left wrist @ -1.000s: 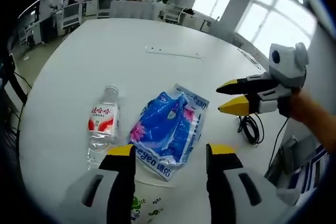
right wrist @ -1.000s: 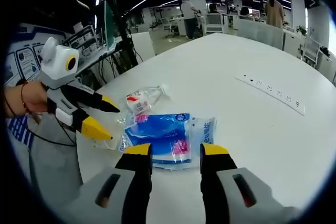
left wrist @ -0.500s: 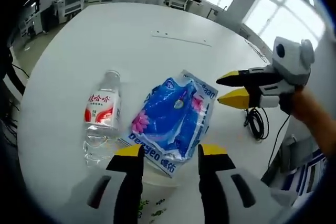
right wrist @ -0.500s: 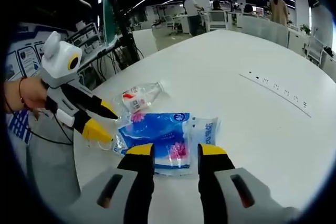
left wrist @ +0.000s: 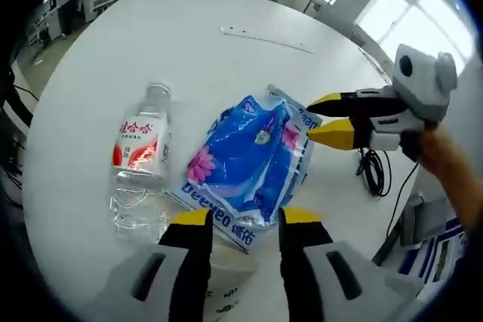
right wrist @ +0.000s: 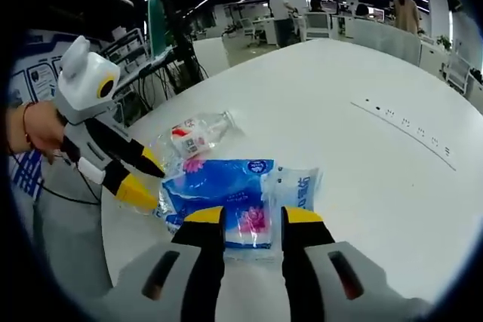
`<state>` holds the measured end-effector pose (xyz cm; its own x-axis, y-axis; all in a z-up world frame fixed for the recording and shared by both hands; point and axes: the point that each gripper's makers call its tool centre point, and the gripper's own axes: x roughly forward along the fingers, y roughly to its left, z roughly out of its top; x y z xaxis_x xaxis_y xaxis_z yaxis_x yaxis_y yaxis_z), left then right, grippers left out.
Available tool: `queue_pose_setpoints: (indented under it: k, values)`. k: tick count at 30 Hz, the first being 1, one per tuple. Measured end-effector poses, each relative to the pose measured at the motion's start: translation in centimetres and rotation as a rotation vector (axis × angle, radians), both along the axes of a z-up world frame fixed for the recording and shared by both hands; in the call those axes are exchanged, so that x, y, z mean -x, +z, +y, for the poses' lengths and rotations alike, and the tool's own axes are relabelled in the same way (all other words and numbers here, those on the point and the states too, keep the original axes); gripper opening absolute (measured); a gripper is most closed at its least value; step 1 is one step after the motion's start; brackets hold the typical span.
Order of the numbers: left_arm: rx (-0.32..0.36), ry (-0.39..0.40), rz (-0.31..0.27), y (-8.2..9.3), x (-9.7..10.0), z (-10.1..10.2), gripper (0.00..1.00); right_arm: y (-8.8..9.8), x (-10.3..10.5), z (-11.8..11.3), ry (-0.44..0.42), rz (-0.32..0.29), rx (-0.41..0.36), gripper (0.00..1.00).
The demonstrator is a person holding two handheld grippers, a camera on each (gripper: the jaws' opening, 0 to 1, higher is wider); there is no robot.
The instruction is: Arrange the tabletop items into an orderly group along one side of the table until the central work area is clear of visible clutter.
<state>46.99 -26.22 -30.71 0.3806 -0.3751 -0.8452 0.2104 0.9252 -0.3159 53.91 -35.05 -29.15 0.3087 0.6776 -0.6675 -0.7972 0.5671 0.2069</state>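
Observation:
A blue plastic tissue pack point(left wrist: 249, 160) lies flat on the round white table point(left wrist: 189, 58). A clear water bottle point(left wrist: 139, 160) with a red label lies on its side just left of it. My left gripper point(left wrist: 247, 218) is open, its yellow tips at the pack's near edge. My right gripper point(left wrist: 321, 117) comes in from the right, its jaws slightly apart at the pack's right edge. In the right gripper view the pack point(right wrist: 226, 190) lies just beyond my open right gripper point(right wrist: 253, 216), the bottle point(right wrist: 192, 133) is behind it, and the left gripper point(right wrist: 147, 179) is at the pack's left end.
A white power strip point(left wrist: 264, 38) lies on the far part of the table, also visible as the power strip point(right wrist: 411, 137). A black cable point(left wrist: 373, 175) hangs off the right edge. A white item with green print point(left wrist: 215, 295) sits under my left gripper. Office desks and people stand far behind.
Both grippers have closed in on the tissue pack from opposite ends. The jaws of each have narrowed a little. Pack and bottle lie where they were.

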Motion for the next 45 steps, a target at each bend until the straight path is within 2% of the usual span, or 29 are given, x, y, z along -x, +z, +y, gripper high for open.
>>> queue_pose_setpoints:
  k: [13, 19, 22, 25, 32, 45]
  values:
    - [-0.005, 0.010, 0.031, -0.8, -0.1, -0.2, 0.30, -1.5, -0.7, 0.0, -0.001, 0.019, 0.007, 0.23]
    - [-0.005, 0.009, 0.038, -1.0, -0.2, -0.3, 0.23, -2.1, -0.9, -0.2, -0.011, 0.031, 0.005, 0.17]
    - [-0.012, -0.001, 0.038, -1.1, -0.2, -0.3, 0.16, -2.2, -1.0, -0.1, -0.015, 0.038, 0.002, 0.14]
    - [-0.017, -0.009, 0.045, -1.3, -0.1, -0.2, 0.09, -2.2, -1.0, -0.1, -0.015, 0.039, 0.002, 0.11]
    - [-0.016, -0.004, 0.044, -1.4, -0.1, -0.1, 0.04, -2.3, -1.0, -0.4, -0.020, 0.045, 0.000, 0.01]
    - [0.009, 0.010, 0.015, -0.5, -0.5, -0.2, 0.00, -1.2, -1.0, -1.0, -0.039, 0.031, -0.011, 0.00]
